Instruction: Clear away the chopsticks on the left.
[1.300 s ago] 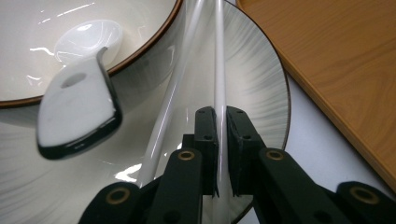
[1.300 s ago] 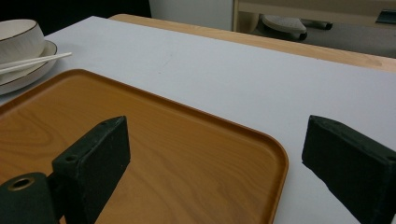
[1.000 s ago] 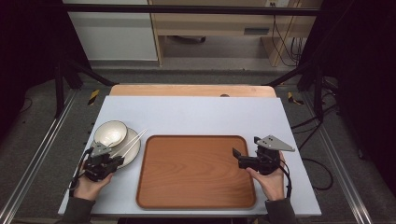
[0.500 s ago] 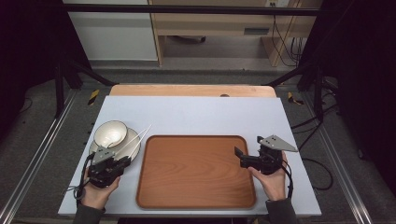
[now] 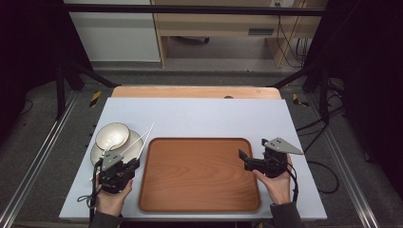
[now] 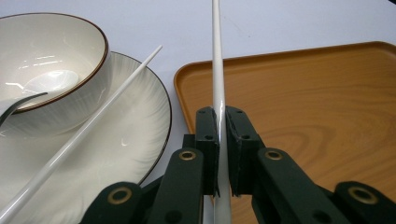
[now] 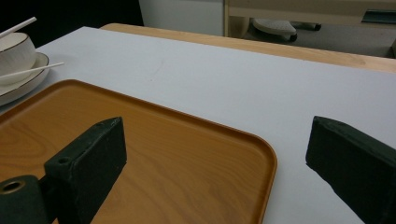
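A cream bowl with a dark rim sits on a matching plate at the table's left. Two white chopsticks lie by them. My left gripper, just in front of the plate, is shut on one chopstick, which points away between plate and tray. The other chopstick rests slanted across the plate beside the bowl. My right gripper stands open at the right edge of the brown wooden tray, its jaws wide apart with nothing between them.
The tray lies bare in the middle of the pale blue table top. A wooden strip runs along the far edge. Black frame posts and cables stand beyond the table on both sides.
My left gripper has shifted right, from in front of the plate toward the tray's left edge. The right gripper has hardly moved.
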The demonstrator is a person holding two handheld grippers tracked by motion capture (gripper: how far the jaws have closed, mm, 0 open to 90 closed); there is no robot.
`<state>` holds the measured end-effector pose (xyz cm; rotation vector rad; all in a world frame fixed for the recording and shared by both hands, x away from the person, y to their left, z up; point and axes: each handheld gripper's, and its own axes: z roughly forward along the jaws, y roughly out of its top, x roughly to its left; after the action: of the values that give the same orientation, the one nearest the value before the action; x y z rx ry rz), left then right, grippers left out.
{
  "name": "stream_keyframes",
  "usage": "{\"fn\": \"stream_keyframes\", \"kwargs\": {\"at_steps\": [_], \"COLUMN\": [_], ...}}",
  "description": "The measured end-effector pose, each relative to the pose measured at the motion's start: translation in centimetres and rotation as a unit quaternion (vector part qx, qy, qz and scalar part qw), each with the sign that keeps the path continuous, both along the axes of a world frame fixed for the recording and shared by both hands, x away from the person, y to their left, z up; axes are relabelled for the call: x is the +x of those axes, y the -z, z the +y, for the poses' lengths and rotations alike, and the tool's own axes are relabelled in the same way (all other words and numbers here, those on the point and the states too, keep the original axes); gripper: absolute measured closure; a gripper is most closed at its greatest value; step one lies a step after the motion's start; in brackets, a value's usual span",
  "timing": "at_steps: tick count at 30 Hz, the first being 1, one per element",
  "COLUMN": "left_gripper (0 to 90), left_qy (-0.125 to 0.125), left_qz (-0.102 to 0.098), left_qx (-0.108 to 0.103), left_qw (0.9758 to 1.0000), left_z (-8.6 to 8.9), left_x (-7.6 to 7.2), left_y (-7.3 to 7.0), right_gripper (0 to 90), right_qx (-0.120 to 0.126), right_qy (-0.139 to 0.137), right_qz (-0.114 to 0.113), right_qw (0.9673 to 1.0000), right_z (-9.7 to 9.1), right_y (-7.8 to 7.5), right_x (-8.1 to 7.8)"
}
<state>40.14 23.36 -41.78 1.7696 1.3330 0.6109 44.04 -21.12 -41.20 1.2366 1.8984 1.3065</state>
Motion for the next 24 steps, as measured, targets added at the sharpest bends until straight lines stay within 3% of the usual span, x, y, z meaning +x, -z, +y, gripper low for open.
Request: {"fn": "stream_keyframes", "kwargs": {"at_steps": [6,11,14,24], "left_gripper": [83.8,83.8,83.8,83.8], "left_qy": [-0.012,-0.025,-0.034,-0.076], "left_qz": [-0.006,-0.006,-0.005,-0.005], "left_qx": [0.001,-0.019,-0.020,-0.046], "left_qw": [0.9999,0.9995,0.9992,0.9960], "left_z": [-1.4,-2.1,-2.5,-3.2], "left_x": [-0.2,-0.6,-0.9,-1.8], "left_y": [0.1,0.6,1.0,3.0], "right_gripper": [5.3,5.5,5.6,5.9], "right_qx": [0.001,0.001,0.001,-0.002], "right_qy": [-0.001,-0.002,-0.002,-0.006], "right_qz": [0.001,0.000,0.002,0.005], "right_qw": [1.0000,1.0000,1.0000,1.0000], "right_z": [0.0,0.0,0.1,0.4], "right_y": [0.0,0.0,0.0,0.2], "right_x": [0.0,0.0,0.0,0.1]}}
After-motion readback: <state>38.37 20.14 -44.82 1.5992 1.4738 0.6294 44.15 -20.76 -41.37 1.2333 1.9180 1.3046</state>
